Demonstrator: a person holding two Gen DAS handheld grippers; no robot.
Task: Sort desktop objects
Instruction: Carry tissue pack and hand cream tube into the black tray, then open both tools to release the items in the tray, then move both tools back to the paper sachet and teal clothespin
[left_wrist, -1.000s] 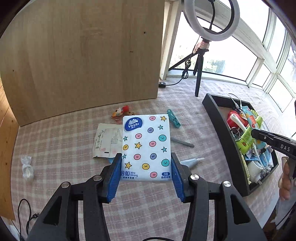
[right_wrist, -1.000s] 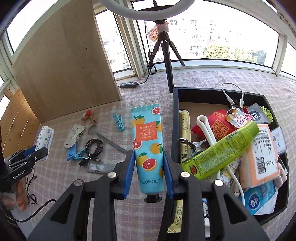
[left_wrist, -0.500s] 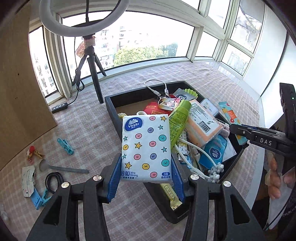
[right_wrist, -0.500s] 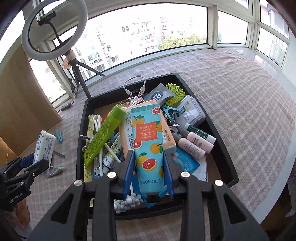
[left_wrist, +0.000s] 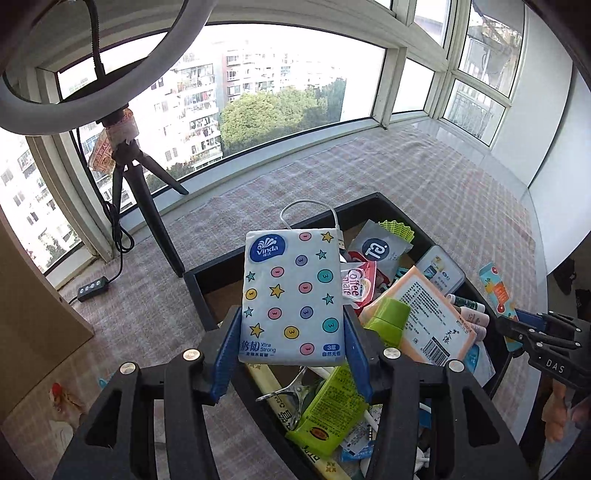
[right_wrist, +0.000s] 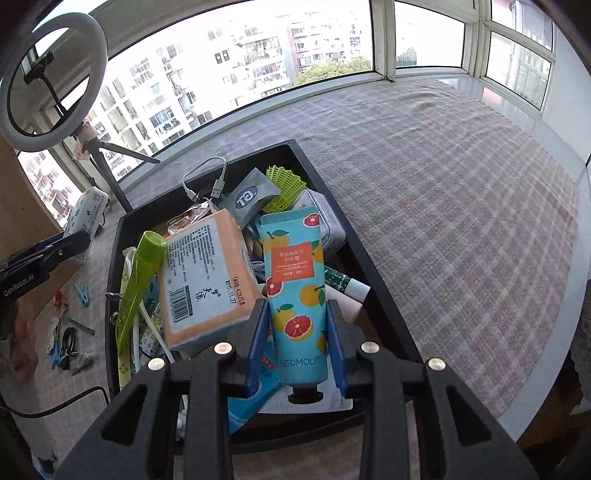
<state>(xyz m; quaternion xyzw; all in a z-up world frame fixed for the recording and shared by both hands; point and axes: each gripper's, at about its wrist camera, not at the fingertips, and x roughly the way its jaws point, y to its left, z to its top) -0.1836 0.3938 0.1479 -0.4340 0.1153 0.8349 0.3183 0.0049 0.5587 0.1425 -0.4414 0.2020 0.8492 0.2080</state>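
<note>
My left gripper (left_wrist: 291, 343) is shut on a white Vinda tissue pack (left_wrist: 293, 295) with coloured dots and stars, held above the left part of the black tray (left_wrist: 192, 280). My right gripper (right_wrist: 297, 332) is shut on a blue hand cream tube (right_wrist: 297, 291) with grapefruit print, held over the near right part of the same tray (right_wrist: 373, 273). The tray is crowded with an orange tissue pack (right_wrist: 207, 280), a green bottle (right_wrist: 138, 280), a white cable (right_wrist: 201, 177) and sachets. The left gripper with the tissue pack shows at the left of the right wrist view (right_wrist: 48, 254).
A ring light on a tripod (left_wrist: 136, 184) stands behind the tray. A wooden board (left_wrist: 29, 302) is at the left. Small clips, a coiled cable and wrappers (right_wrist: 70, 332) lie on the checked cloth left of the tray. The cloth's edge (right_wrist: 554, 332) runs at the right.
Both grippers have swung right from the cluttered cloth to above the tray, each keeping its object. The right gripper has moved further over the tray's near right side.
</note>
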